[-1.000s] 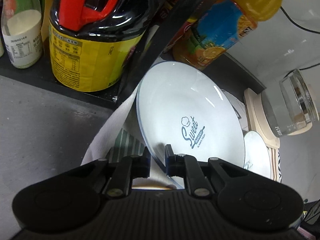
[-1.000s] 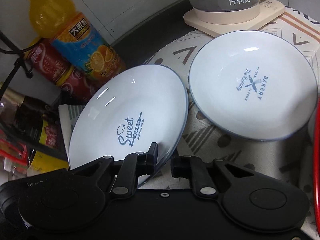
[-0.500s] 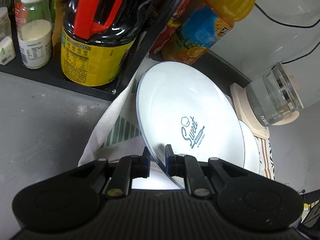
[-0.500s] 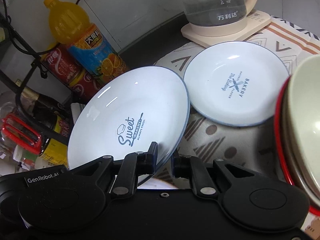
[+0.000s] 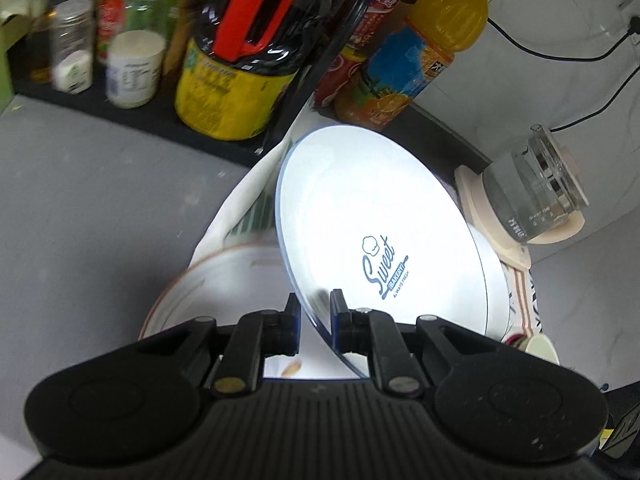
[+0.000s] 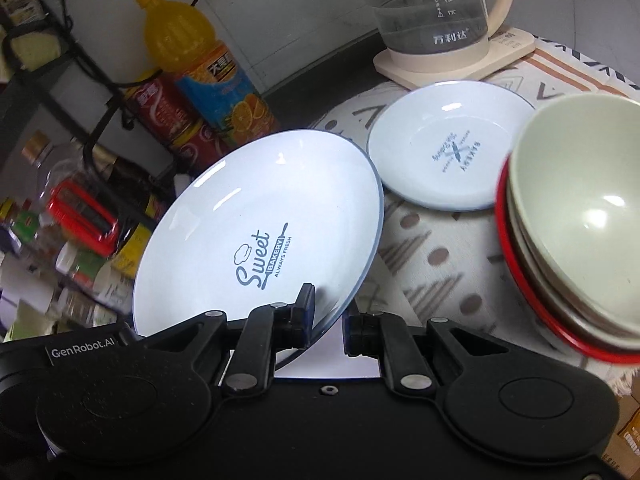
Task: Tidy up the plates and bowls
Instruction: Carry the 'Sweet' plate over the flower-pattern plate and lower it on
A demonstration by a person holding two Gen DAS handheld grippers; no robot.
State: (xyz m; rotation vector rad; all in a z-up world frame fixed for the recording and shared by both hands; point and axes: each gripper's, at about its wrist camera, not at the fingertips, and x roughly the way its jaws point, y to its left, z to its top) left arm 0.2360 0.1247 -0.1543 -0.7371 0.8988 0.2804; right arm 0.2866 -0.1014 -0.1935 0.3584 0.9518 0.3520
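Patterned cloth [image 6: 436, 256] covers the work surface; everything for the task sits on it or over it.

Big "Sweet Bakery" plate [image 6: 256, 232] is off the cloth, tilted, face toward both cameras. You've got it pinched from two sides: your left gripper [image 5: 315, 318] is clamped on its near rim, one finger on the face, one behind. Your right gripper [image 6: 327, 316] is clamped on the rim as well, same way, plate edge running between the fingers. Both sets of jaws are nearly closed, with only the plate's thickness between the pads.

Left wrist view: under the held plate there's a wide pale dish with a brownish rim [image 5: 188, 292], partly hidden by the gripper, blurred.

Bowl stack [image 6: 576, 220] at the right of the right wrist view: cream bowl on top, a red rim at the bottom, leaning toward the camera.

Smaller "Bakery" plate [image 6: 444, 156] lies flat on the cloth, between the held plate and the bowls, just in front of the kettle base.

Glass kettle [image 6: 432, 8] on its cream base [image 6: 456, 60], behind that plate.

Orange juice bottle [image 6: 200, 64] and red cans [image 6: 172, 120] stand at the cloth's left edge, by the black rack of bottles [image 5: 240, 60].
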